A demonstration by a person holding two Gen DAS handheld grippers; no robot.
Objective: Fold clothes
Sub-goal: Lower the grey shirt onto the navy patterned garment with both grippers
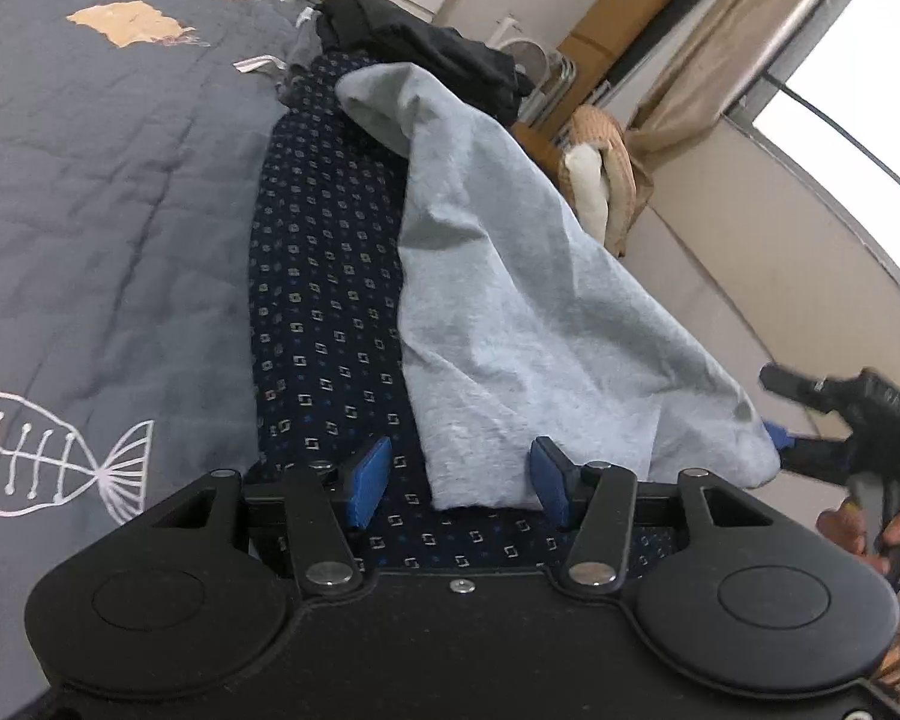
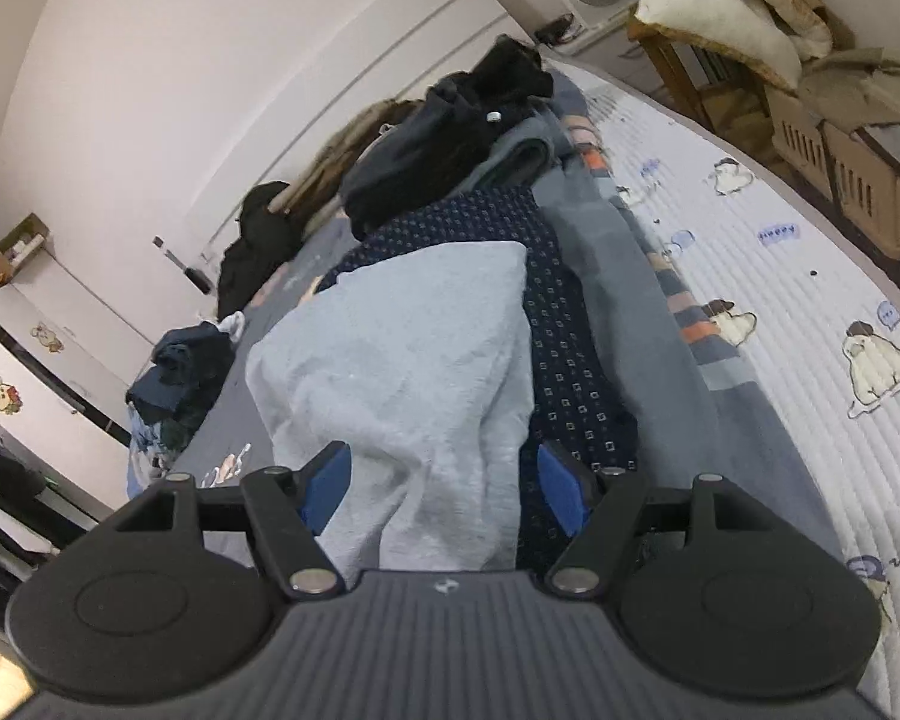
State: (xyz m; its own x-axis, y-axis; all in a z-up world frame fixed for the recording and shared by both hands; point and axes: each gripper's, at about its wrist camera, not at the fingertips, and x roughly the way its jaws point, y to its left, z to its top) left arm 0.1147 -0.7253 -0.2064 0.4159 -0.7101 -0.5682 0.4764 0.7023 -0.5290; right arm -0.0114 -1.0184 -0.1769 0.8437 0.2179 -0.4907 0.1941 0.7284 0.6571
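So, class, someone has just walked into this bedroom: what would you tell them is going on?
A person holding a gripper in each hand is folding clothes on a bed. A light grey garment lies over a dark navy patterned one. The left gripper is at the grey garment's near edge, jaws apart, not clamping it. The right gripper straddles the same cloth with jaws wide open. A pile of dark clothes waits further back.

soft daylight from blown-out window [image 1: 858,96], dimmer indoors, strong fisheye bending at edges, right gripper [image 1: 810,420] slightly blurred.
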